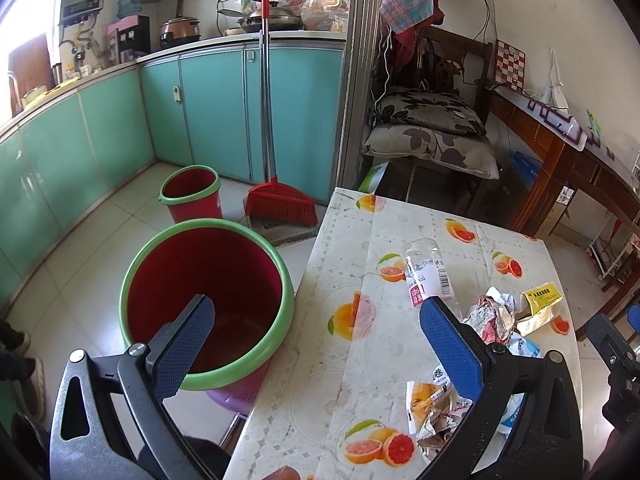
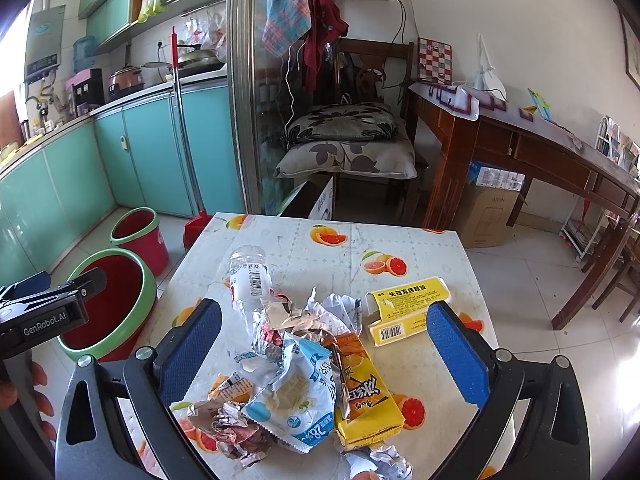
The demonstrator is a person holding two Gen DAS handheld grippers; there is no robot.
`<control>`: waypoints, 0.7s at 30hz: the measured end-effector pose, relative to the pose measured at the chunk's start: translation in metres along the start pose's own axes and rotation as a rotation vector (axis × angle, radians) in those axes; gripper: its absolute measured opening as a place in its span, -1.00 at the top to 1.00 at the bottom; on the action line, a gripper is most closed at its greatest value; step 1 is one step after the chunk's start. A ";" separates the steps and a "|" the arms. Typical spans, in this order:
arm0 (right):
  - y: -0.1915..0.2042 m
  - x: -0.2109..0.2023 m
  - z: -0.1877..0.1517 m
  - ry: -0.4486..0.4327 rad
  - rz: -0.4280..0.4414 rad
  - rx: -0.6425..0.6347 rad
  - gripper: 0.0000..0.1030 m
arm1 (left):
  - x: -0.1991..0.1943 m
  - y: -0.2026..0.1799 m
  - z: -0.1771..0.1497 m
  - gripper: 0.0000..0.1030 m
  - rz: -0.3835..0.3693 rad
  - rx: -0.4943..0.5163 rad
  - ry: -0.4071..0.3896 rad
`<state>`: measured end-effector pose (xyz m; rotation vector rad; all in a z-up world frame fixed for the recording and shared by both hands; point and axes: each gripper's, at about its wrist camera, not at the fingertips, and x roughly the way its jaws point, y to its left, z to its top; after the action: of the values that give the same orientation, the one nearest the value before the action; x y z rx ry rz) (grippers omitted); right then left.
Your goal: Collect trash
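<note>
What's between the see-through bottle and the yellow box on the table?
Crumpled paper wrappers lie between the clear plastic bottle and the yellow box on the table. The right wrist view shows it best.

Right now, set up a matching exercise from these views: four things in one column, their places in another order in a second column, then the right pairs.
Things
1. clear plastic bottle
2. yellow box
3. nearer red bin
4. red broom

Places
A. on the floor, leaning against the teal cabinets
B. on the table's far side, left of the trash pile, lying down
C. on the table, right of the crumpled paper
D. off the table's left edge, below the left gripper

Pairs: 1-B, 2-C, 3-D, 4-A
</note>
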<state>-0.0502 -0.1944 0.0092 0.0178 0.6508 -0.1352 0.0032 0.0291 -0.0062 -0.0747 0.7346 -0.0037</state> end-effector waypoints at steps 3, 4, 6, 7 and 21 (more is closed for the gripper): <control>0.000 0.000 0.000 0.000 -0.001 0.001 -1.00 | 0.000 0.001 0.000 -1.00 0.001 -0.002 0.000; 0.000 0.000 0.000 0.000 -0.001 0.002 -1.00 | 0.000 0.001 0.000 -1.00 0.002 -0.001 0.000; 0.000 0.000 0.000 0.001 0.001 0.001 -1.00 | 0.000 0.001 0.000 -1.00 0.005 0.001 0.000; 0.000 0.000 0.000 0.001 -0.001 -0.001 -1.00 | 0.000 0.002 0.000 -1.00 0.005 0.000 0.000; -0.003 0.002 -0.003 0.005 0.048 0.012 -1.00 | -0.002 -0.001 -0.001 -1.00 -0.027 0.017 -0.016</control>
<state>-0.0504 -0.1972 0.0059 0.0453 0.6541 -0.0924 0.0008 0.0284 -0.0055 -0.0684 0.7172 -0.0352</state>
